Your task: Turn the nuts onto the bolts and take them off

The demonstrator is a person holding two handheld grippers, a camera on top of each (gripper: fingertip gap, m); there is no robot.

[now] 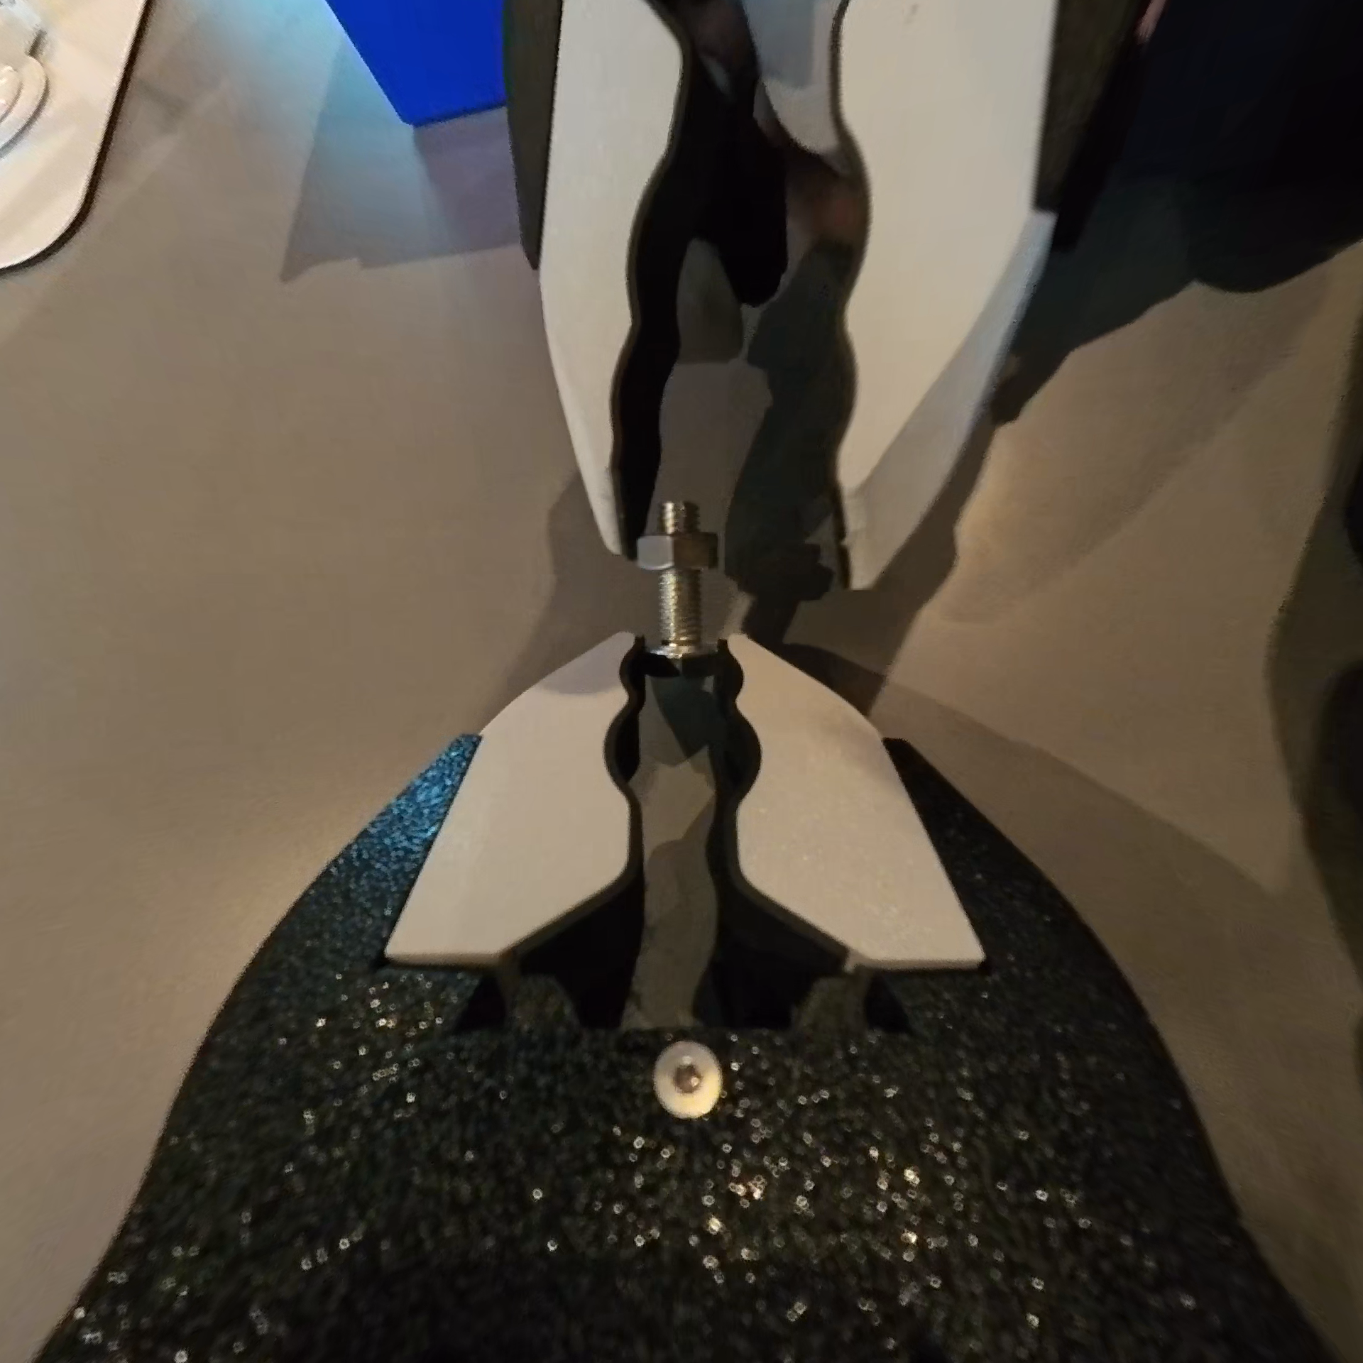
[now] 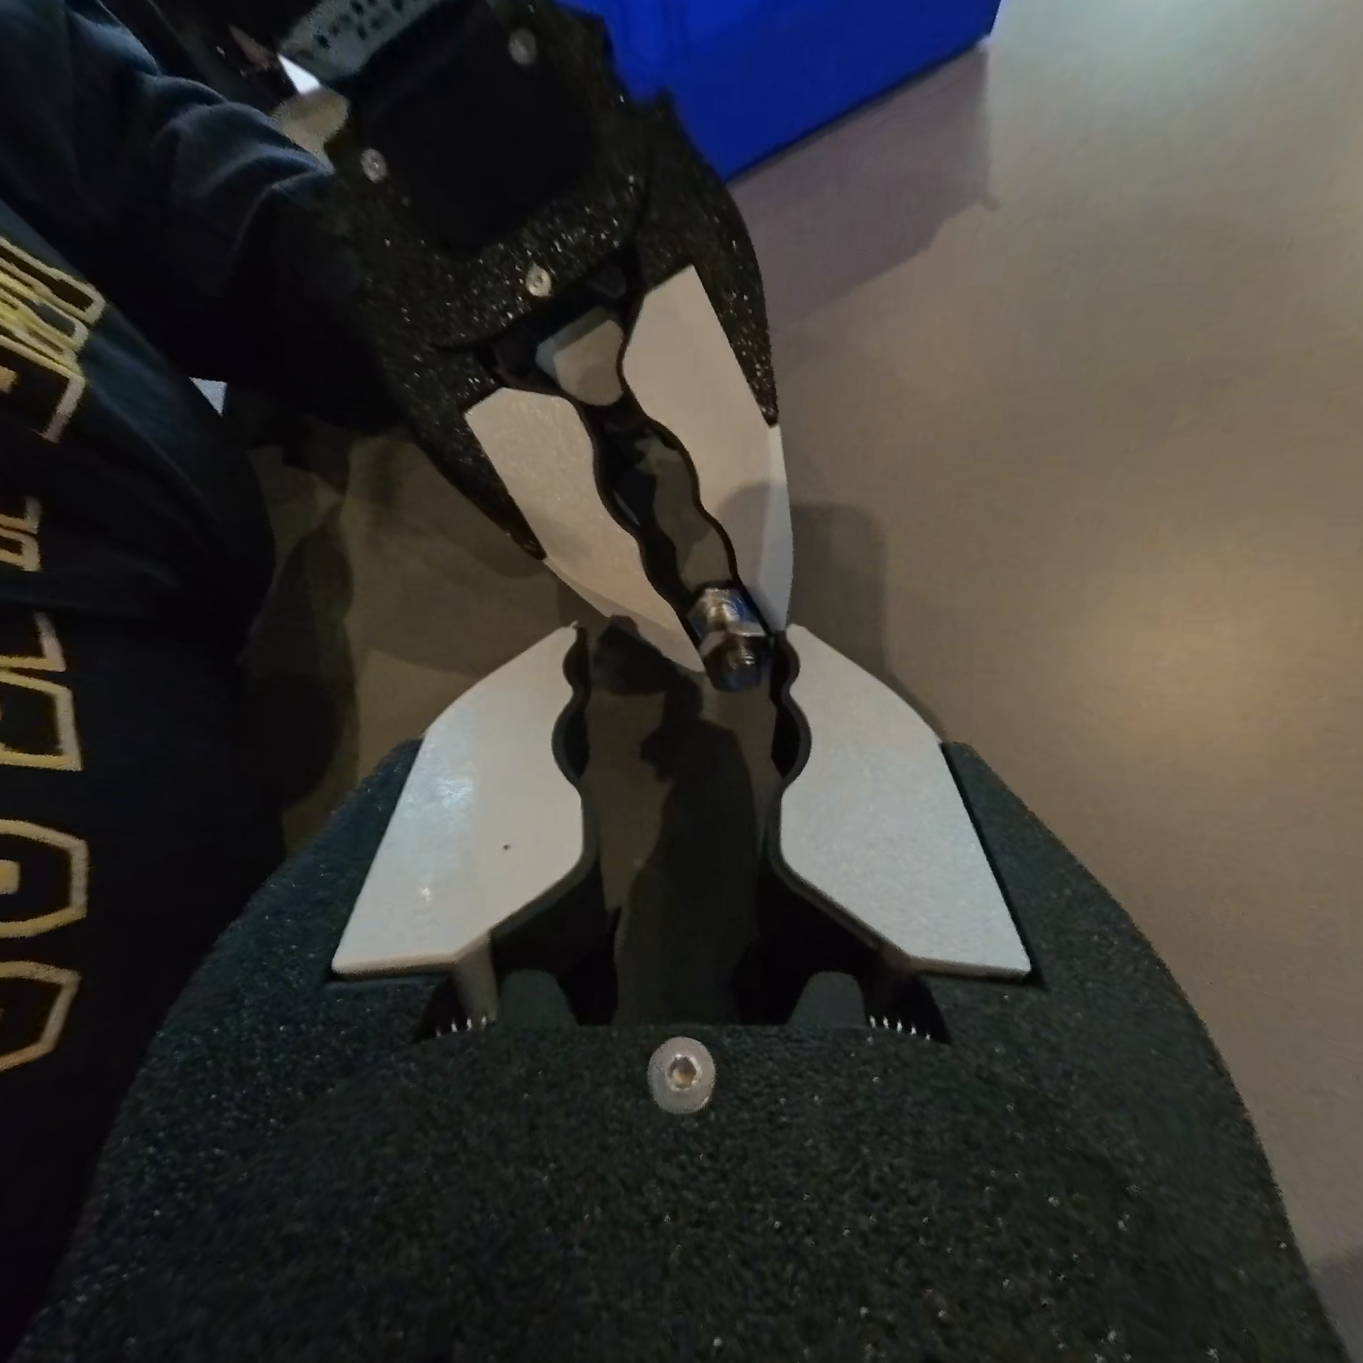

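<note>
Gripping bolt [image 1: 677, 612] head, L gripper [image 1: 680, 649] level; R gripper [image 1: 675, 549] tilted down, clenched on nut [image 1: 676, 549]

My feeds suggest an indoor workbench or lab, though I can't be sure: a plain beige tabletop [image 1: 258, 516] under dim warm light, a blue box [image 2: 796, 66] behind (a white tray [image 1: 44, 125] at one corner).

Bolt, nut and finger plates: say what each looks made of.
Bolt: bare silvery metal, likely steel; bright glints on its threads.
Nut: same shiny metal, light-catching hex flats.
Finger plates: matte pale grey, probably plastic or painted; no glare, so uncertain.
</note>
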